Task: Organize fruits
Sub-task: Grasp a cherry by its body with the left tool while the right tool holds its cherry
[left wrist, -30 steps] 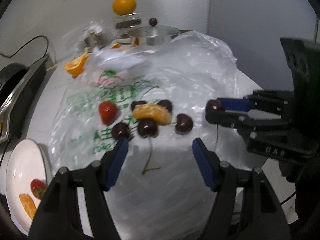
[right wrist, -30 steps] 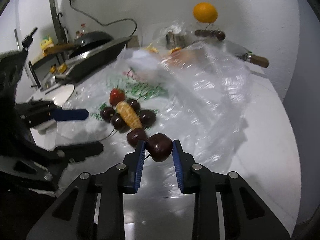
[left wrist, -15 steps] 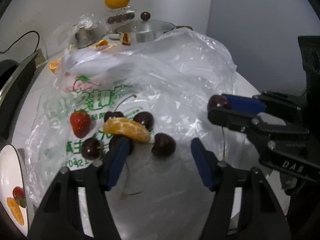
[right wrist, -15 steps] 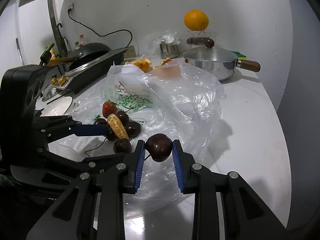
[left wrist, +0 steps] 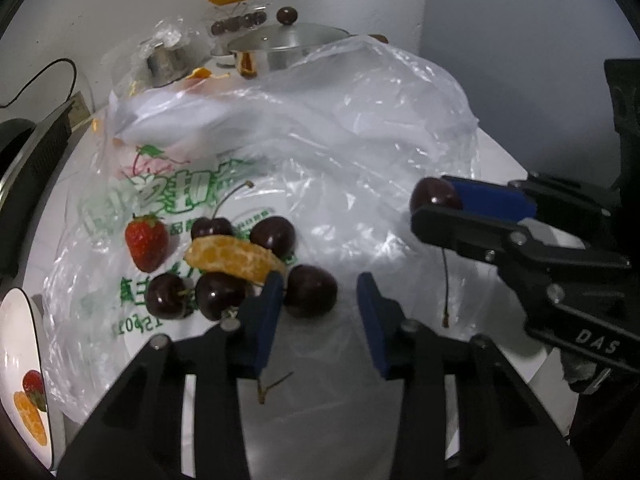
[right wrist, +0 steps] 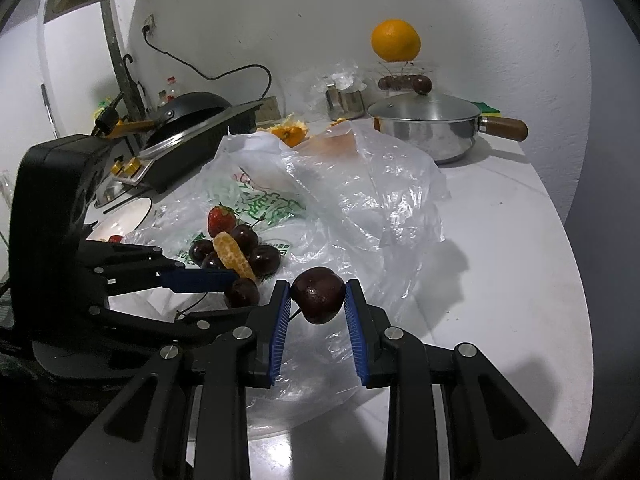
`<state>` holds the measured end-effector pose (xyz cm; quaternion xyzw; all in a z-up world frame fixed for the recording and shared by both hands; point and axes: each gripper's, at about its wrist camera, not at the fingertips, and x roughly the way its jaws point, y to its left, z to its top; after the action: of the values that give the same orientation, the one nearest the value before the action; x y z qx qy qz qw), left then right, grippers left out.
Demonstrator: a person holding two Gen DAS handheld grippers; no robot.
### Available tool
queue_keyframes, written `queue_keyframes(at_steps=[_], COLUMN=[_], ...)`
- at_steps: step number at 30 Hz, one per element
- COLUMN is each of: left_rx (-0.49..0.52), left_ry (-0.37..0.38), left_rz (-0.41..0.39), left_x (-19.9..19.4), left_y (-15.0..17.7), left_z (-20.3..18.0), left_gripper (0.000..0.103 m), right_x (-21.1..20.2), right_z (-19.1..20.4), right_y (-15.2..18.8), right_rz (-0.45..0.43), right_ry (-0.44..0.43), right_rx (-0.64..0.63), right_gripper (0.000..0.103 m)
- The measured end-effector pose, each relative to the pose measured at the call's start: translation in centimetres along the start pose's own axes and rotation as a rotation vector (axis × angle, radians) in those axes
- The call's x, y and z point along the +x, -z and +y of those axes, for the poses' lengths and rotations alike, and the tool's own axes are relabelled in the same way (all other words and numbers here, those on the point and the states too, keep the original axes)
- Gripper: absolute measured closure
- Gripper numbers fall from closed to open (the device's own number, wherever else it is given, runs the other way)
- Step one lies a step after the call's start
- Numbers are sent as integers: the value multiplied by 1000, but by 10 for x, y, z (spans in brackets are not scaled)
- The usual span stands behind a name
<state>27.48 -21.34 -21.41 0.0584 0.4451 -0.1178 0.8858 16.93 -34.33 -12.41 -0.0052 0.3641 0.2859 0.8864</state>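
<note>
**On the crinkled bag: fruit heap, one cherry lifted**

Across the white counter lies a clear, crinkled plastic bag with green print. On it sits a small heap: a matte red strawberry, a pithy orange segment lying over glossy dark cherries, with a fifth cherry just right of the pile. At the left edge, a white plate holds another strawberry and segment. Behind stand a shiny steel pot with a wooden handle and a whole orange.

Right gripper reaches level over the bag, its blue ribbed pads pinching a round dark cherry above the plastic; its thin stem hangs down. Left gripper hovers low, fingers spread apart and holding nothing, the left pad just beside the fifth cherry.
</note>
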Motion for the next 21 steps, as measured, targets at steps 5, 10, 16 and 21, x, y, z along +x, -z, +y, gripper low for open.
queue_keyframes(at_steps=[5, 10, 16, 21], left_rx=[24, 48, 68, 58], left_ry=[-14, -25, -5, 16], left_rz=[-6, -24, -47, -71], left_x=[1, -3, -14, -27], left_y=[2, 6, 11, 15], left_z=[-3, -4, -7, -4], left_gripper=[65, 75, 76, 76], right_x=[-1, -3, -6, -9], right_z=[2, 4, 13, 23], right_y=[0, -1, -2, -5], right_rz=[-5, -10, -13, -13], right_ry=[-5, 0, 10, 23], right_rx=[-5, -3, -10, -25], right_gripper=[73, 73, 73, 73])
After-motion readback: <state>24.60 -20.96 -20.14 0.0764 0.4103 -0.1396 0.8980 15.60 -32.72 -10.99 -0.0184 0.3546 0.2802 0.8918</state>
